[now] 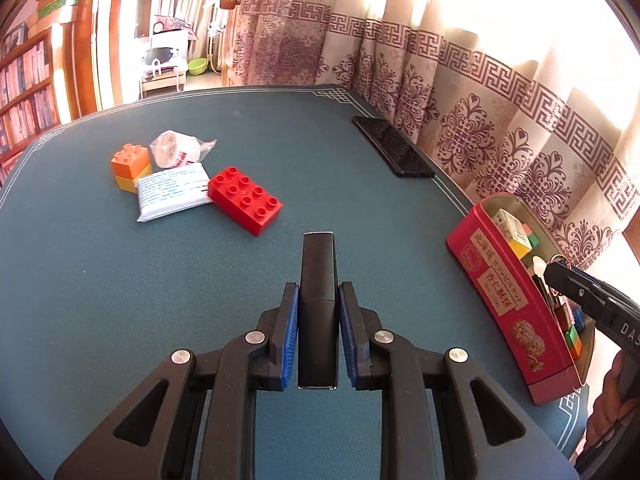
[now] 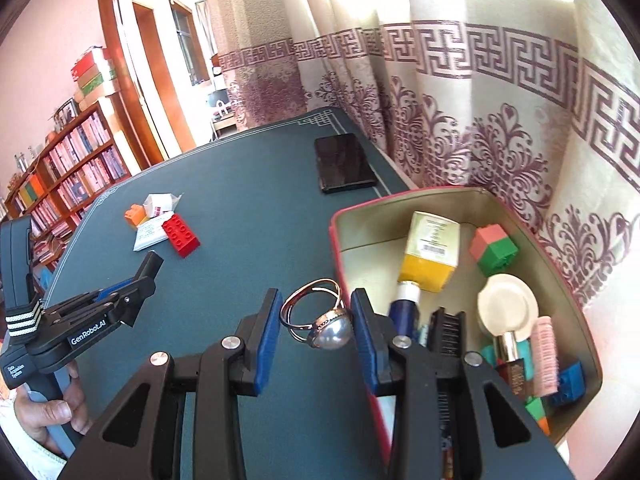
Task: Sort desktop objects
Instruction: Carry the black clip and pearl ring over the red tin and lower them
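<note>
curtain [image 1: 500,120]: patterned, behind table | bookshelf [image 2: 76,164]: full, far left | doorframe [image 2: 124,80]: wooden

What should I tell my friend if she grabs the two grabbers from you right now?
Left gripper: shut on a black stick, above the mat.
Right gripper: shut on a pearl ring, beside the red tin.
Done: tin already holds blocks, a brush, a roller and bottles.
Left: drop both in, then fetch the red block, orange-yellow block, white packet and wrapped roll. The black slab waits near the curtain.
</note>
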The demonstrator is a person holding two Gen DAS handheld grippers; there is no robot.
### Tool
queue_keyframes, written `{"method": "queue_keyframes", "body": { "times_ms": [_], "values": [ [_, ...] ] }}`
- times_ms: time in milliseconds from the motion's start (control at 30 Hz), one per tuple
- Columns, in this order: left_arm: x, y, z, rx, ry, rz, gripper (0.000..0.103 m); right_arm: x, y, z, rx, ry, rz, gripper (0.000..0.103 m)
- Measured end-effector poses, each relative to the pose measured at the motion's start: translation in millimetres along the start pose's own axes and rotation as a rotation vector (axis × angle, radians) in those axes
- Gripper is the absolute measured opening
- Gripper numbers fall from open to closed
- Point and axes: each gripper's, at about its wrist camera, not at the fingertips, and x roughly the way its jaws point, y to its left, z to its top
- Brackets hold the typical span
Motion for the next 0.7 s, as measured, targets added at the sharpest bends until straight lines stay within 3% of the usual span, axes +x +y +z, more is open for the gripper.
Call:
{"method": "queue_keyframes", "body": {
  "times_ms": [367, 700],
  "values": [
    [1.4, -70.8, 3.2, 0.099, 0.041, -0.098, 0.022, -14.4, -56.2, -7.5, 0.075, -0.025, -0.052, 0.039],
    [14.3, -131.1, 17.8, 0.138, 0.127, -0.282, 0.022, -20.3, -90.8, -15.7, 0.120, -0.028, -0.072, 0.039]
  ]
}}
